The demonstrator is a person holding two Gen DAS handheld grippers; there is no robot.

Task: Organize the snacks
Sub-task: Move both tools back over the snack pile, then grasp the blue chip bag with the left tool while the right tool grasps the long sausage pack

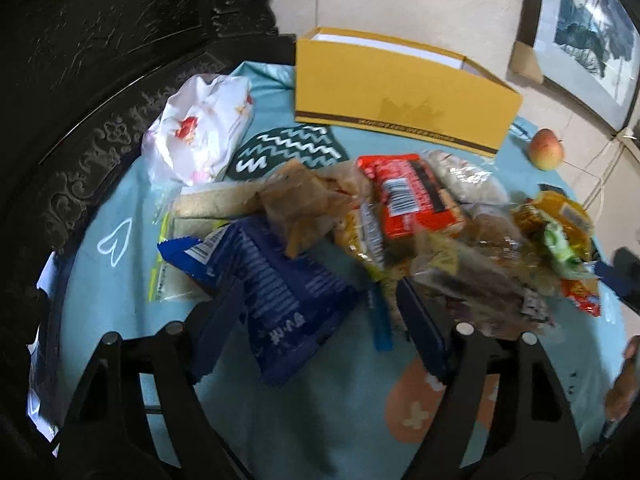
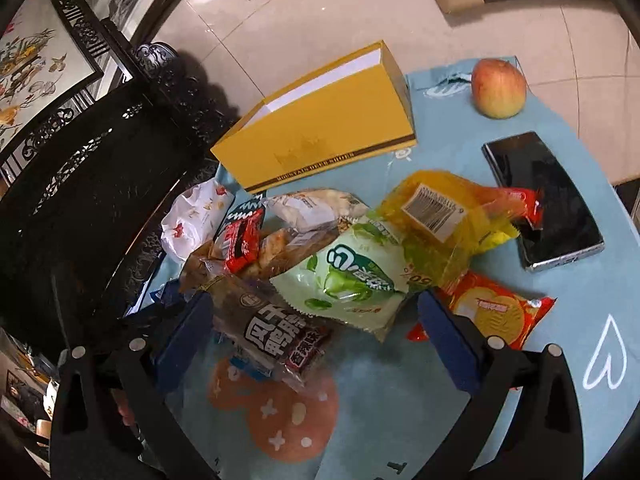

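Observation:
A heap of snack packets lies on a round table under a light blue cloth (image 1: 120, 280). My left gripper (image 1: 320, 288) hangs low over it, jaws apart, with a dark blue packet (image 1: 280, 292) lying between the fingers; the right finger (image 1: 420, 320) stands clear of it. A red packet (image 1: 408, 196) tops the heap. My right gripper (image 2: 316, 300) is wide open above a dark brown packet (image 2: 272, 328) and a green-and-white packet (image 2: 352, 276), gripping neither. A yellow packet (image 2: 440, 208) and an orange biscuit packet (image 2: 496, 312) lie to the right.
An open yellow box (image 1: 400, 92) (image 2: 320, 128) stands at the table's far side. An apple (image 2: 498, 88), a black phone (image 2: 544, 200) and a white plastic bag (image 1: 200, 128) also lie on the cloth. A dark carved chair (image 2: 80, 200) stands at the left.

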